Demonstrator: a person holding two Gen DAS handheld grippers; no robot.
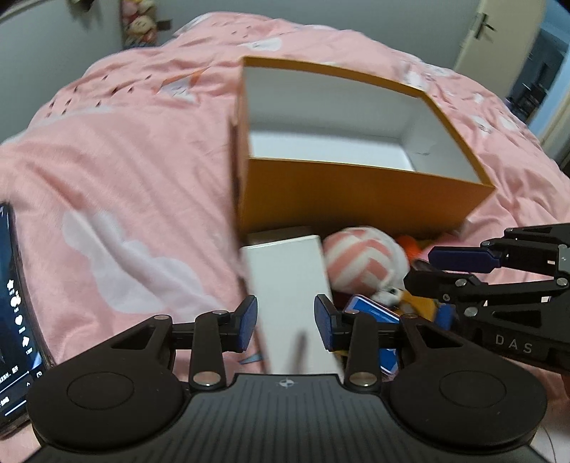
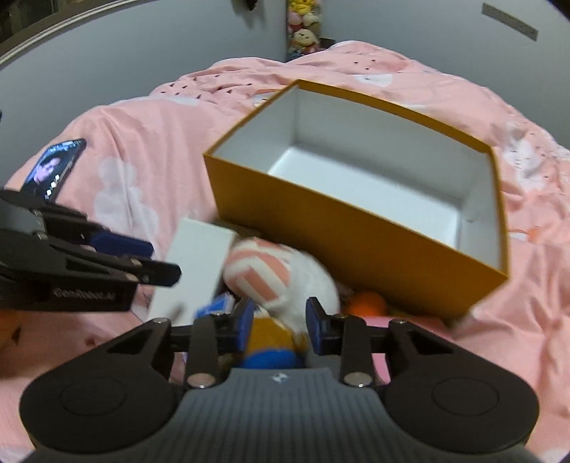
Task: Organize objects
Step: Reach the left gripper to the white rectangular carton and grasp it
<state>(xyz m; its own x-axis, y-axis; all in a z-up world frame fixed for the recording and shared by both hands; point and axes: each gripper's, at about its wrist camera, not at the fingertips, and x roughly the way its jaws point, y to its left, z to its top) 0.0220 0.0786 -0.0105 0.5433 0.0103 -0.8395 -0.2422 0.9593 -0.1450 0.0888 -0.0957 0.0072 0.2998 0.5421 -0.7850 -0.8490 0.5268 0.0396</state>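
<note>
An open orange box (image 1: pixel 356 199) (image 2: pixel 356 228) with a white inside sits on the pink bed. In front of it lies a pile: a white carton (image 1: pixel 288 285) (image 2: pixel 196 263), a pink-and-white striped plush (image 1: pixel 359 263) (image 2: pixel 263 274), a blue card box (image 1: pixel 374 310) and an orange ball (image 2: pixel 367 302). My left gripper (image 1: pixel 286 322) is open, its pads on either side of the white carton. My right gripper (image 2: pixel 279 322) is open around the plush and a yellow-and-blue toy (image 2: pixel 270 345). Each gripper shows in the other's view, the right (image 1: pixel 445 270) and the left (image 2: pixel 142 260).
A phone (image 1: pixel 14 313) (image 2: pixel 53 171) with a lit screen lies on the bed at the left. The pink duvet (image 1: pixel 124 178) covers the bed. Plush toys (image 2: pixel 302 28) hang on the grey wall behind. A door (image 1: pixel 498 46) stands at the far right.
</note>
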